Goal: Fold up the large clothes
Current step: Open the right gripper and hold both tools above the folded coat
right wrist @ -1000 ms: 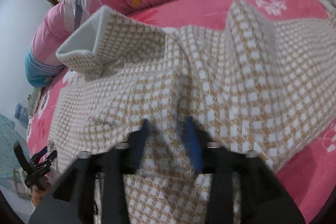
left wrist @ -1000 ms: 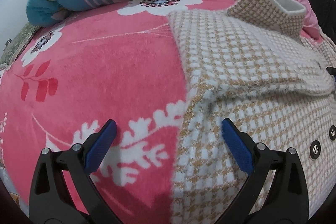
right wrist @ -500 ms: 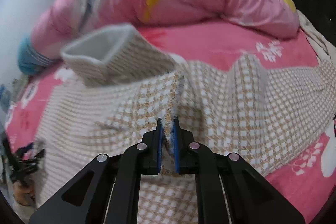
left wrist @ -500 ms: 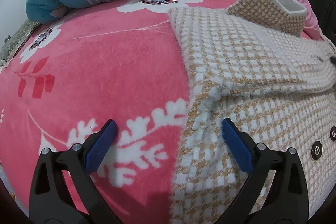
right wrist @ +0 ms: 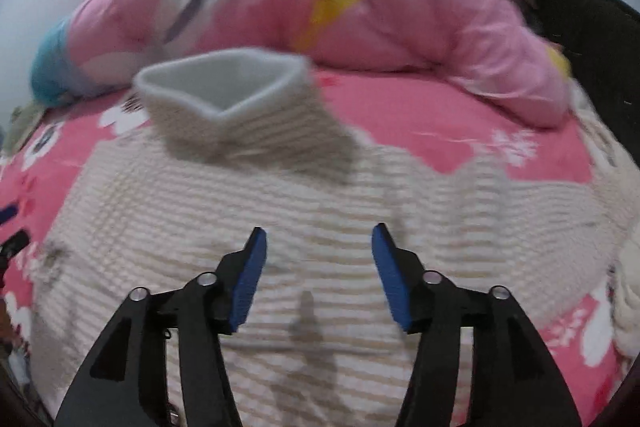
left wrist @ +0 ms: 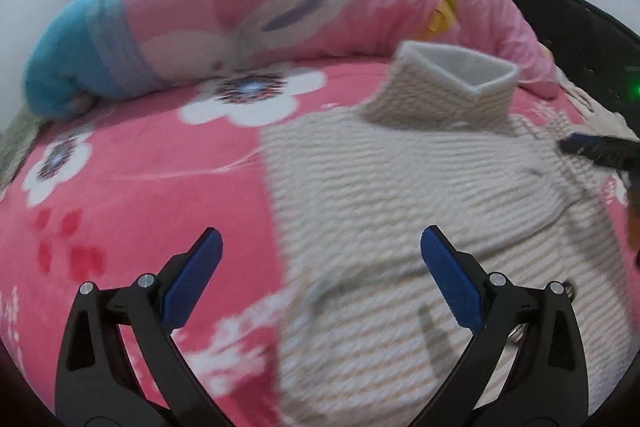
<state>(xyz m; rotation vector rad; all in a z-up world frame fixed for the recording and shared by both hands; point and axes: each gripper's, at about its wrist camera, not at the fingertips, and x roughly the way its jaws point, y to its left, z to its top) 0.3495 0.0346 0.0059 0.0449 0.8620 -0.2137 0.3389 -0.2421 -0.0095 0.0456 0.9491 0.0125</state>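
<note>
item: houndstooth knit jacket (left wrist: 400, 211), beige and white, lying spread on the pink floral bed (left wrist: 132, 187), toward the bed's right side, short of the rolled pink quilt (left wrist: 280, 3) that is lying along the far edge.

step in hand: a fold is being laid; one panel is sitting doubled over the body, the cuff (right wrist: 228, 99) is standing up open with its white lining showing, toward the far edge.

left tool (left wrist: 320, 283): hanging released, jaws wide, nothing between them, hovering over the jacket's left border where it meets the blanket.

right tool (right wrist: 318, 275): jaws opening, no cloth between them, hovering over the jacket's middle.

next move, as a judgement: likely calling for a fresh grasp of an unfolded edge or the standing cuff, carried flat across.

condition: thick, fuzzy, softly rumpled; the pattern is blurring in both views.
</note>
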